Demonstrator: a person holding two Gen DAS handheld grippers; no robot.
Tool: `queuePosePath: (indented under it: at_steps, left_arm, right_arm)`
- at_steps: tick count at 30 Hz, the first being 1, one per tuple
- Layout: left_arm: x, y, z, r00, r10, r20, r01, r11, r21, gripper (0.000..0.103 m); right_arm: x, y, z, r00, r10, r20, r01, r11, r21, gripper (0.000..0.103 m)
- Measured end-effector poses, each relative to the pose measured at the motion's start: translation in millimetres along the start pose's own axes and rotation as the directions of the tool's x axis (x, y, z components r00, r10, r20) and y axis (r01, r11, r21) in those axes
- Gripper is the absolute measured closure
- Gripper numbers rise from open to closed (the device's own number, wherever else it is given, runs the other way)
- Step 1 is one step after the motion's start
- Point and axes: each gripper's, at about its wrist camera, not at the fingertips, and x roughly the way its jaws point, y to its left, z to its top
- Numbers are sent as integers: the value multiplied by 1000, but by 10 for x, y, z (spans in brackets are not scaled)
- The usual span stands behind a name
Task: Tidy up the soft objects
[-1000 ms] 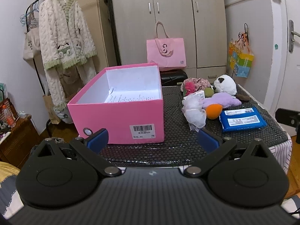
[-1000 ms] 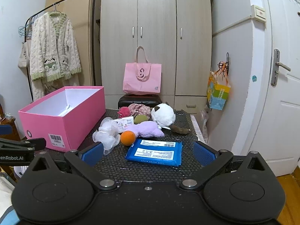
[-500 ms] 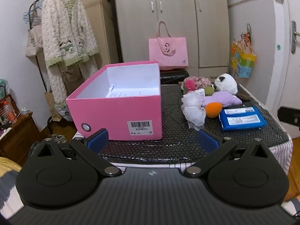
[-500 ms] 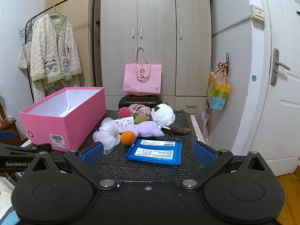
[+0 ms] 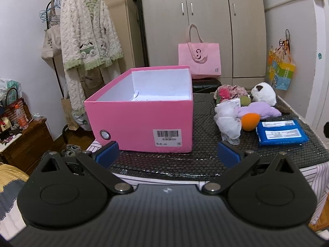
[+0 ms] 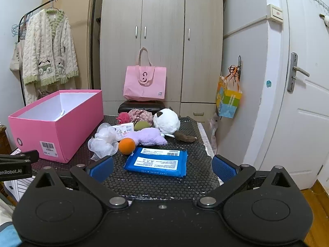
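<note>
The left gripper (image 5: 167,154) hangs spread wide and empty at the near edge of a black mat (image 5: 203,156), facing a pink box (image 5: 141,121) with nothing visible inside but paper. The right gripper (image 6: 162,167), equally wide and empty, faces a blue wipes pack (image 6: 157,162), nearest to it. Behind lie an orange ball (image 6: 127,146), white mesh puff (image 6: 102,142), purple plush (image 6: 149,136) and white plush (image 6: 167,121), clustered beside the box.

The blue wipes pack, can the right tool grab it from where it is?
Probably yes. The right tool is open and faces the blue wipes pack, the nearest item on the mat, with nothing between them.
</note>
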Motion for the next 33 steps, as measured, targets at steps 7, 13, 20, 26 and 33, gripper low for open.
queuePosePath:
  at_steps: [7, 13, 20, 26, 33]
  left_arm:
    - [7, 1, -51, 1000, 9, 28, -9, 1000, 13, 0]
    - [24, -6, -92, 999, 3, 44, -4, 1000, 19, 0]
    - [5, 13, -132, 997, -16, 78, 16, 1000, 8, 0]
    - [-37, 73, -130, 993, -58, 98, 61, 998, -24, 0]
    - [-55, 105, -138, 990, -76, 118, 81, 996, -36, 0]
  right_arm:
    - [53, 7, -29, 1000, 5, -21, -5, 1000, 2, 0]
    - [76, 25, -63, 1000, 12, -28, -12, 1000, -6, 0]
    - [74, 27, -83, 999, 16, -33, -16, 1000, -10, 0]
    - [76, 30, -83, 999, 18, -36, -18, 1000, -10, 0]
    - [76, 47, -98, 999, 23, -33, -23, 1000, -14, 0]
